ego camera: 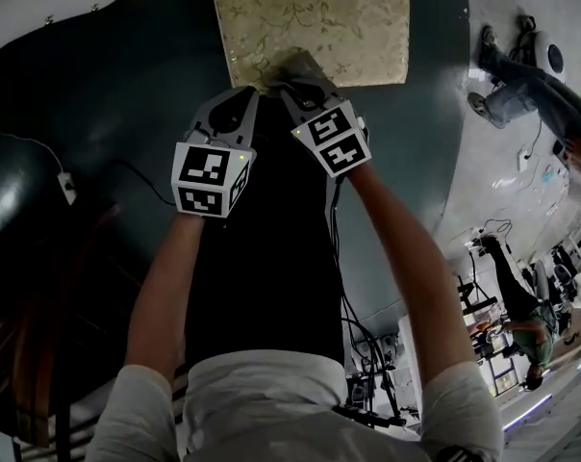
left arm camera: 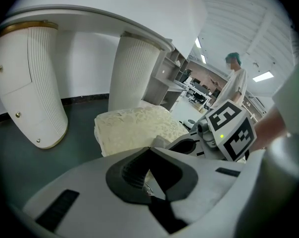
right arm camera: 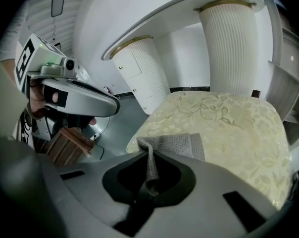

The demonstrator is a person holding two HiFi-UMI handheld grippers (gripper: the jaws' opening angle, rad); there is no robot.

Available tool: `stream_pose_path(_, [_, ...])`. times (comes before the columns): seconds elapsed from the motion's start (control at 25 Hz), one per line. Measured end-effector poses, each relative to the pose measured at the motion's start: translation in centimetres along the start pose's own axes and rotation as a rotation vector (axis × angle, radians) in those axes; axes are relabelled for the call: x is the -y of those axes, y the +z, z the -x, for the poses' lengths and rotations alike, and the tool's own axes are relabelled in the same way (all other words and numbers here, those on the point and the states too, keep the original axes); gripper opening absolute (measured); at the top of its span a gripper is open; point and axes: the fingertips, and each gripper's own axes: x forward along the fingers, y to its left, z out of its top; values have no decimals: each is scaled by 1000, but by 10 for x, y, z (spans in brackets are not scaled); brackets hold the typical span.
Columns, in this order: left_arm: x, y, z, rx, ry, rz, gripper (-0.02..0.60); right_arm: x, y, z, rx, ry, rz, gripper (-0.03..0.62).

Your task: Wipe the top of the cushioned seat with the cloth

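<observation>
Pinching a fold of the grey textured cloth [right arm camera: 179, 144], the right gripper [right arm camera: 148, 167] had its jaws clamped on the fabric's near end. The rest of the cloth lay flat on the cream floral-patterned cushioned seat [right arm camera: 228, 118], right at its near edge toward the left corner. That grip made sense: with one end held and the free part spread on the upholstery, a push away would drag a broad patch across the top.

The left gripper [left arm camera: 149, 150], jaws pressed together with nothing between them, hung just left of its partner. It sat off the seat's near edge, over the dark green floor [ego camera: 108, 114], probably parked there to stay clear of the wiping lane. Whether its tip grazed the seat's side was hard to call from the head view.

Most of the seat stretched bare, far and right of the cloth. By my reading the wipe was at its start, with nearly the whole top left to cover.
</observation>
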Motion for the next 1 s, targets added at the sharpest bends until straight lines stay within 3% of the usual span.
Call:
stream_pose_path(0.44, [-17, 10, -14, 1, 36, 57, 14, 23, 23, -13, -8, 23, 63, 20])
stream_pose_path(1.0, [-52, 43, -14, 29, 100, 139, 14, 56, 89, -30, -15, 41, 113, 20])
